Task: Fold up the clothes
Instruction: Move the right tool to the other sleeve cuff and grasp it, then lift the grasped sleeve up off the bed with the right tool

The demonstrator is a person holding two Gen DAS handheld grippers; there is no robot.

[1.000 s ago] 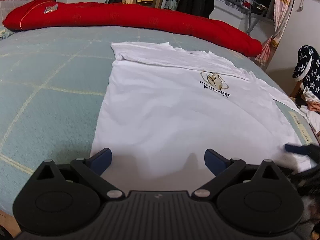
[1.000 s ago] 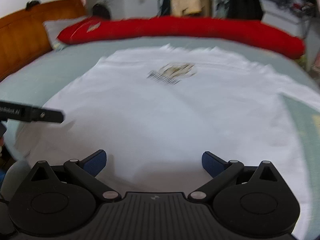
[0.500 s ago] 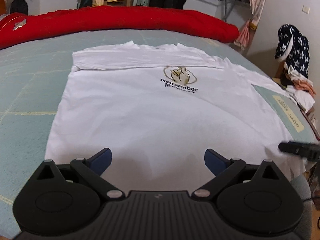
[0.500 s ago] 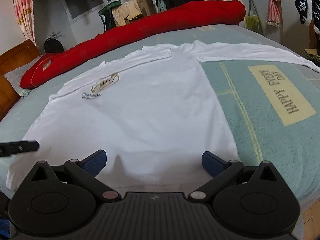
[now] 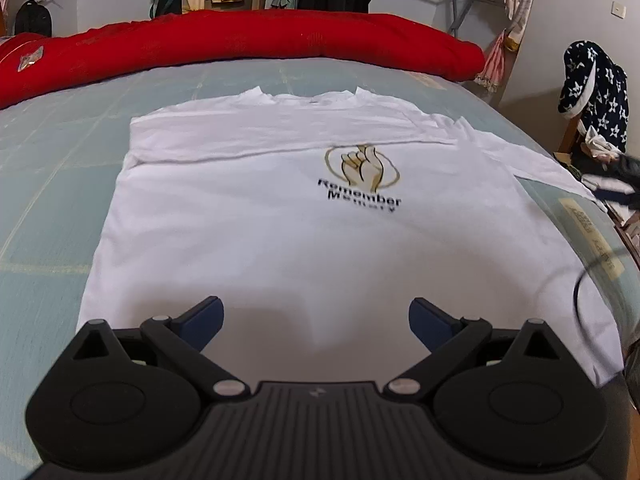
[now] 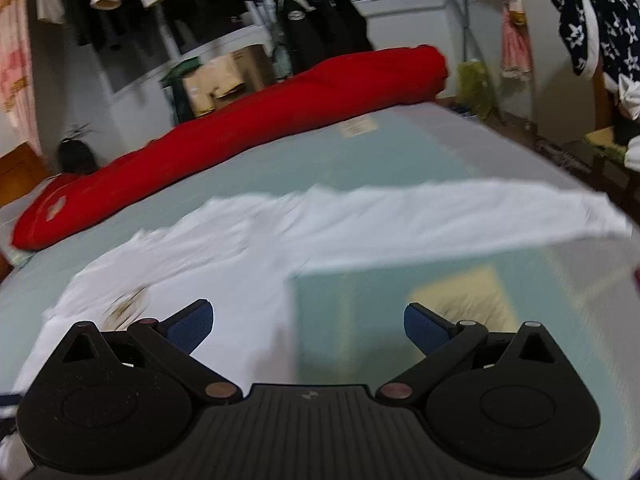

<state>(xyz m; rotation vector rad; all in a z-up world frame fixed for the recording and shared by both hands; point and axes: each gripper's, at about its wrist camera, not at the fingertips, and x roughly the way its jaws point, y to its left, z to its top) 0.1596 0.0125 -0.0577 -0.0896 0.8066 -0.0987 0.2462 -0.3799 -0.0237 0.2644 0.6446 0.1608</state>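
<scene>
A white T-shirt with a gold hand print and black lettering lies flat on the pale green bed cover. Its left sleeve is folded across the chest; the right sleeve stretches out toward the bed's right edge. My left gripper hovers open over the shirt's bottom hem, holding nothing. My right gripper is open and empty above the shirt's right side edge, below the spread sleeve; this view is blurred. In the left wrist view the right gripper shows as a dark blur at the far right.
A long red bolster runs along the far side of the bed. Hanging clothes and boxes stand behind it. A chair piled with a star-patterned garment sits off the bed's right edge. A yellow label is printed on the cover.
My right gripper has swung from the shirt's bottom hem toward the outstretched right sleeve. The left gripper has shifted to face the shirt squarely. Both stay open.
</scene>
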